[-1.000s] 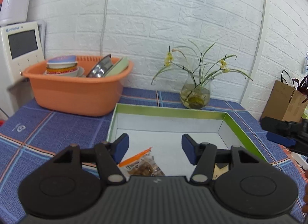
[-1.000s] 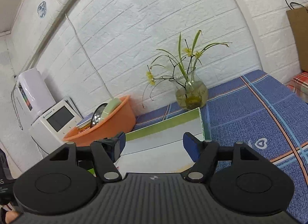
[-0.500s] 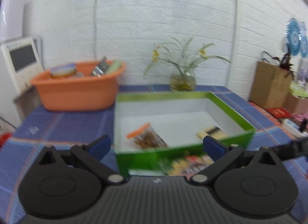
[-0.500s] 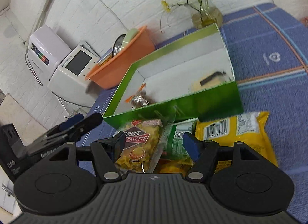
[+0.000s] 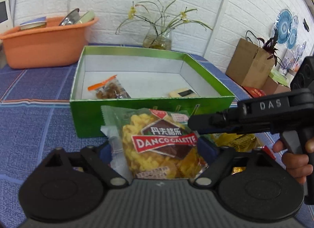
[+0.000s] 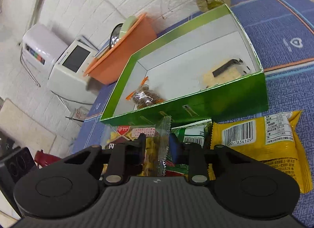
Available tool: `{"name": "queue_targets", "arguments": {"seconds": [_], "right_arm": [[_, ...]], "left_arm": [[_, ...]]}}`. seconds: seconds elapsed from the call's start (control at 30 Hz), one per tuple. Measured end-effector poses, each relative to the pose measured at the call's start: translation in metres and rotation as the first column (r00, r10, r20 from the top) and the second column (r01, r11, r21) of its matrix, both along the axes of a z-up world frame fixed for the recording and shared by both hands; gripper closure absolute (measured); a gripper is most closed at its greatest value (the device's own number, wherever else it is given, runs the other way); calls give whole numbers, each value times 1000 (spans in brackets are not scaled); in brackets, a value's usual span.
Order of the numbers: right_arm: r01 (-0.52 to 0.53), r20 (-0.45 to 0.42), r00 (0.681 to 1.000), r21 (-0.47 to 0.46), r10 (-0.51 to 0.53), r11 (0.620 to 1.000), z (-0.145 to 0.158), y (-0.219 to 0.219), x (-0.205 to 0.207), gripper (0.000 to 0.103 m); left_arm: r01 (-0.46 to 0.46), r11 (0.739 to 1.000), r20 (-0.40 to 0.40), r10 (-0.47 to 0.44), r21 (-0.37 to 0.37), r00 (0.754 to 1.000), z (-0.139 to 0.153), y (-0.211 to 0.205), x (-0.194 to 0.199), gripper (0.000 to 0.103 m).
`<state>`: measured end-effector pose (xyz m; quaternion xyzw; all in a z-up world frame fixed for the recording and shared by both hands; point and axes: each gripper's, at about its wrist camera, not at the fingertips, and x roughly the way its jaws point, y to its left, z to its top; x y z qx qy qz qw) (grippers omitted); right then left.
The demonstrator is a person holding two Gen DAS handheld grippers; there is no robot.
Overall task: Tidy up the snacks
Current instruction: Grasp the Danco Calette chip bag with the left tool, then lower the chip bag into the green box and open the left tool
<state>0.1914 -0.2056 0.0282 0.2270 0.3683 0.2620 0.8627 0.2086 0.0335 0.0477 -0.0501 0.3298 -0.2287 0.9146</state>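
Observation:
A green box (image 5: 137,114) with a white inside stands on the blue cloth and holds a clear nut packet (image 5: 108,90) and a pale bar (image 5: 182,93). In front of it lies a Danco Galette packet (image 5: 157,143). My left gripper (image 5: 159,149) is open, its fingers either side of that packet. My right gripper (image 6: 158,145) is shut on the packet's edge (image 6: 162,145); it also shows in the left wrist view (image 5: 193,127), reaching in from the right. A yellow packet (image 6: 261,143) and a green packet (image 6: 192,132) lie beside it.
An orange tub (image 5: 45,41) of dishes stands at the back left. A glass vase (image 5: 157,39) with flowers stands behind the box. A white appliance (image 6: 66,67) sits left of the tub. A brown paper bag (image 5: 249,63) stands at the right.
Both grippers have pulled back and dropped from over the box to the packets in front of it. My right gripper has closed on the Galette packet's edge. My left gripper has opened wide.

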Motion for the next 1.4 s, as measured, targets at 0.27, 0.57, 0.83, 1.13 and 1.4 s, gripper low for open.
{"name": "queue_targets", "arguments": {"seconds": [0.27,0.57,0.83,1.13,1.4], "right_arm": [[-22,-24,999,40,23,999,-5,7,-6,7],[-46,-86,995,80,53,996,-12,23,0,6],[-43,-124,991,-1,43,999,-14,40,-13,4],[-89,89,992,51,84,995,22,27,-46,75],[-86,290,955,53,67,995,79,12,-43,75]], "left_arm": [[-22,993,-32,19,-113,999,4,22,0,59],[-94,961,-118,65,-261,991,-9,55,6,62],[-133,948,-150,92,-290,984,-16,65,1,61],[-88,942,2,94,-322,996,30,65,-37,73],[5,952,145,41,-306,989,94,49,-24,72]]}}
